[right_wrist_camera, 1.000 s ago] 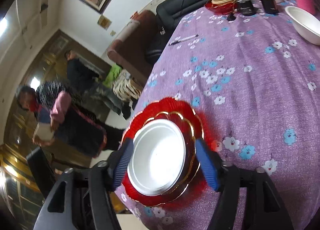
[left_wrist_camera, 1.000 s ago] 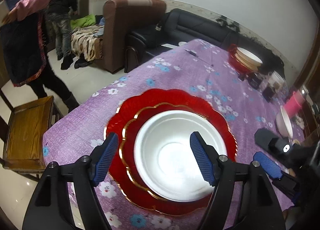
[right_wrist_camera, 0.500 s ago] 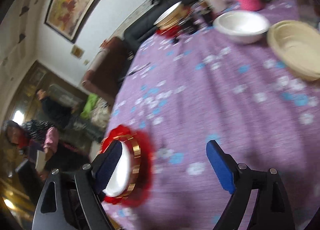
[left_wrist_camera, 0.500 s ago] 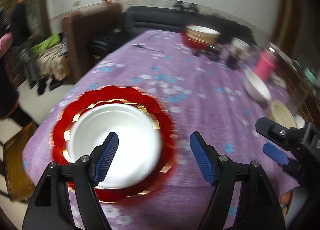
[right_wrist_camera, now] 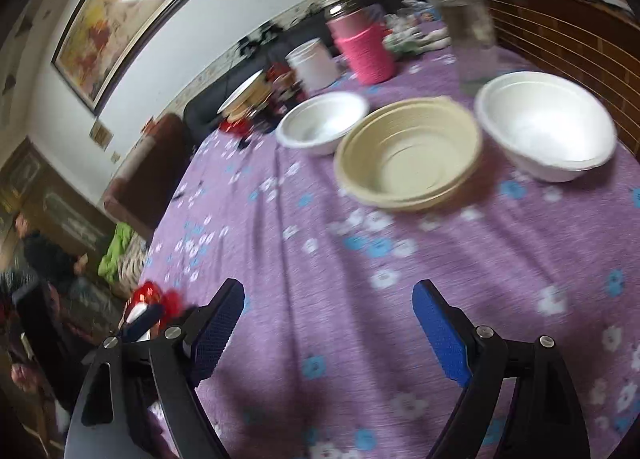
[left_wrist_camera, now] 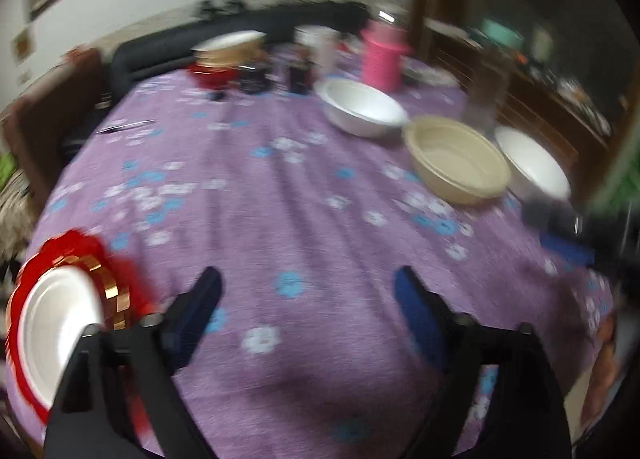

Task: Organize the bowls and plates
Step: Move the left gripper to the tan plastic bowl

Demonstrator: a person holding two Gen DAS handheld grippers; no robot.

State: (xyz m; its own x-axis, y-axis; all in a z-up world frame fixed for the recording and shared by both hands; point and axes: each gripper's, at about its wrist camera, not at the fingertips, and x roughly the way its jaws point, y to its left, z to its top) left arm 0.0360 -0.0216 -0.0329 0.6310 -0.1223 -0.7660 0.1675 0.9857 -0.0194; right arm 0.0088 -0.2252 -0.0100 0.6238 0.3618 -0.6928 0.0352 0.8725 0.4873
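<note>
Both views are motion-blurred. A red gold-rimmed plate [left_wrist_camera: 86, 255] with a white bowl [left_wrist_camera: 56, 323] in it sits at the table's near left edge, left of my open, empty left gripper [left_wrist_camera: 308, 299]. On the far right stand a white bowl [left_wrist_camera: 362, 107], a beige bowl [left_wrist_camera: 456, 159] and another white bowl [left_wrist_camera: 532, 163]. In the right wrist view they are the left white bowl [right_wrist_camera: 322, 123], the beige bowl [right_wrist_camera: 408, 155] and the right white bowl [right_wrist_camera: 546, 131], beyond my open, empty right gripper [right_wrist_camera: 328, 315].
The table wears a purple flowered cloth [left_wrist_camera: 280, 187]. At the back stand a stack of plates on a red dish [left_wrist_camera: 224, 55], a white cup [left_wrist_camera: 320, 45], a pink-sleeved jar [right_wrist_camera: 364, 47] and a clear glass [right_wrist_camera: 468, 27]. People stand at left beyond the table.
Both grippers have swung right, away from the red plate with the white bowl, which has slid to the left edge of each view. The three bowls on the right have come into view.
</note>
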